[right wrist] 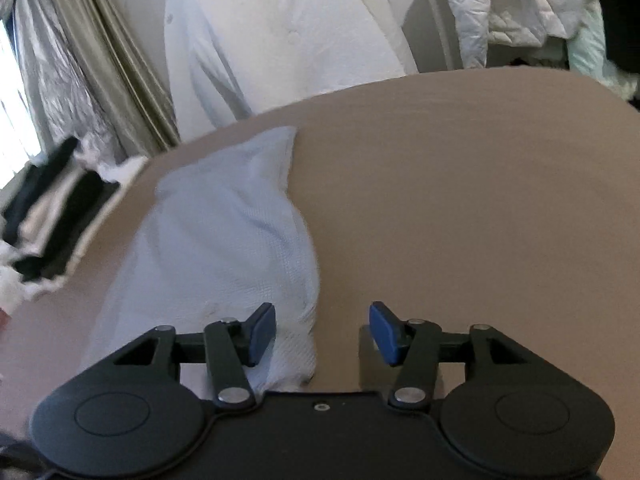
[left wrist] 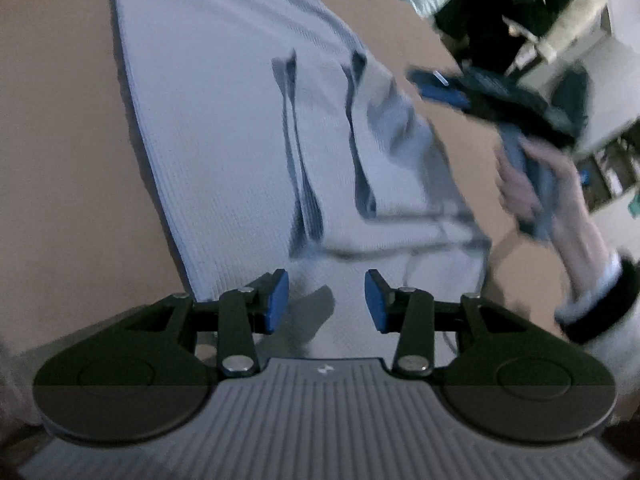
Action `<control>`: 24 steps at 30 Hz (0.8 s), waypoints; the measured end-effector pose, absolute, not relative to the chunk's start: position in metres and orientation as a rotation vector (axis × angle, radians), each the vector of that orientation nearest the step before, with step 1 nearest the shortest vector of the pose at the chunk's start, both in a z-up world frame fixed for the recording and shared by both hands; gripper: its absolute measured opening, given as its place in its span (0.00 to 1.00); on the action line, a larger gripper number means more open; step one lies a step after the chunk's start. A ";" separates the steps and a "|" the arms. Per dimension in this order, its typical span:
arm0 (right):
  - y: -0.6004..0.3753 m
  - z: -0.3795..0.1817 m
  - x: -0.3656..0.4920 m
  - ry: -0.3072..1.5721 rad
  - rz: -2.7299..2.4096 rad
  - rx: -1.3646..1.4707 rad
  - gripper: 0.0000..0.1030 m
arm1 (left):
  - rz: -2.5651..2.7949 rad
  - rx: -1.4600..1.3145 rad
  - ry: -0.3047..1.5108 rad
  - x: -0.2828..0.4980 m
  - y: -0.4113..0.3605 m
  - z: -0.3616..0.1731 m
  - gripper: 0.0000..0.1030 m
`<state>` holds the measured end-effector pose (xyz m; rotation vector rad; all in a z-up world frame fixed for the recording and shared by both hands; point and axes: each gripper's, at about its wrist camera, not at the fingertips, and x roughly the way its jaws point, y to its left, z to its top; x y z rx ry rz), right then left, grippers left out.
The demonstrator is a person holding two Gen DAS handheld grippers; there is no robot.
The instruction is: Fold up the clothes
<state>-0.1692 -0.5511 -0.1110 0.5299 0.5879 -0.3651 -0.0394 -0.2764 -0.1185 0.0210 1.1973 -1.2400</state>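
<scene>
A long light blue waffle-knit garment [left wrist: 224,128] lies stretched on the brown table [left wrist: 60,140], with two pleats and a drawstring near its near end. My left gripper [left wrist: 326,300] is open and empty, just above the garment's near end. In the right wrist view the same garment [right wrist: 224,232] lies to the left. My right gripper [right wrist: 322,332] is open and empty, straddling the garment's right edge close above the table [right wrist: 460,208]. The right gripper also shows blurred in the left wrist view [left wrist: 440,88], held by a hand [left wrist: 536,184].
A white garment [right wrist: 280,40] hangs beyond the table's far edge, next to a curtain [right wrist: 112,60]. White quilted clothing [right wrist: 512,4] is piled at the back right. Dark clothing [left wrist: 520,8] lies past the table's far right edge.
</scene>
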 end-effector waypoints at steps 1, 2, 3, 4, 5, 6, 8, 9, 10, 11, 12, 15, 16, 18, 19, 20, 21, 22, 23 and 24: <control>-0.543 -0.106 -0.179 0.572 -0.339 0.541 0.56 | -1.240 -0.016 1.189 -0.035 -0.277 -0.117 0.42; -0.531 -0.100 -0.190 0.559 -0.299 0.529 0.56 | -1.237 -0.046 1.189 -0.030 -0.277 -0.117 0.44; -0.515 -0.098 -0.198 0.565 -0.263 0.498 0.58 | -1.233 -0.059 1.192 -0.028 -0.279 -0.119 0.44; -0.498 -0.098 -0.204 0.581 -0.231 0.457 0.59 | -1.230 -0.068 1.196 -0.026 -0.282 -0.120 0.44; -0.479 -0.102 -0.208 0.633 -0.215 0.380 0.59 | -1.218 -0.050 1.196 -0.025 -0.283 -0.120 0.44; -0.463 -0.111 -0.211 0.701 -0.230 0.288 0.58 | -1.199 -0.014 1.192 -0.028 -0.286 -0.121 0.44; -0.444 -0.137 -0.219 0.815 -0.354 0.123 0.57 | -1.164 0.075 1.158 -0.037 -0.285 -0.118 0.44; -0.446 -0.142 -0.232 0.792 -0.395 0.159 0.58 | -1.156 0.100 1.140 -0.043 -0.282 -0.114 0.44; -0.451 -0.144 -0.245 0.767 -0.429 0.216 0.58 | -1.154 0.115 1.125 -0.047 -0.274 -0.108 0.45; -0.462 -0.140 -0.260 0.738 -0.437 0.342 0.58 | -1.157 0.110 1.115 -0.050 -0.264 -0.103 0.49; -0.472 -0.135 -0.275 0.705 -0.440 0.462 0.59 | -1.159 0.102 1.107 -0.052 -0.253 -0.099 0.52; -0.487 -0.136 -0.311 0.654 -0.340 0.722 0.62 | -1.151 0.036 1.154 -0.048 -0.230 -0.093 0.54; -0.490 -0.139 -0.320 0.658 -0.297 0.795 0.62 | -1.173 0.008 1.197 -0.048 -0.226 -0.097 0.55; -0.487 -0.146 -0.333 0.666 -0.226 0.882 0.63 | -1.224 -0.045 1.300 -0.049 -0.221 -0.111 0.58; -0.482 -0.149 -0.339 0.671 -0.198 0.904 0.63 | -1.240 -0.065 1.354 -0.052 -0.222 -0.121 0.61; -0.476 -0.152 -0.341 0.672 -0.182 0.919 0.64 | -1.243 -0.091 1.421 -0.054 -0.223 -0.134 0.62; -0.472 -0.155 -0.340 0.666 -0.176 0.928 0.65 | -1.236 -0.111 1.468 -0.055 -0.224 -0.145 0.62; -0.469 -0.156 -0.339 0.654 -0.175 0.937 0.66 | -1.235 -0.136 1.496 -0.059 -0.226 -0.152 0.61; -0.466 -0.158 -0.338 0.641 -0.176 0.946 0.69 | -1.234 -0.162 1.521 -0.062 -0.229 -0.158 0.58; -0.467 -0.160 -0.334 0.623 -0.182 0.958 0.71 | -1.237 -0.177 1.514 -0.065 -0.230 -0.160 0.53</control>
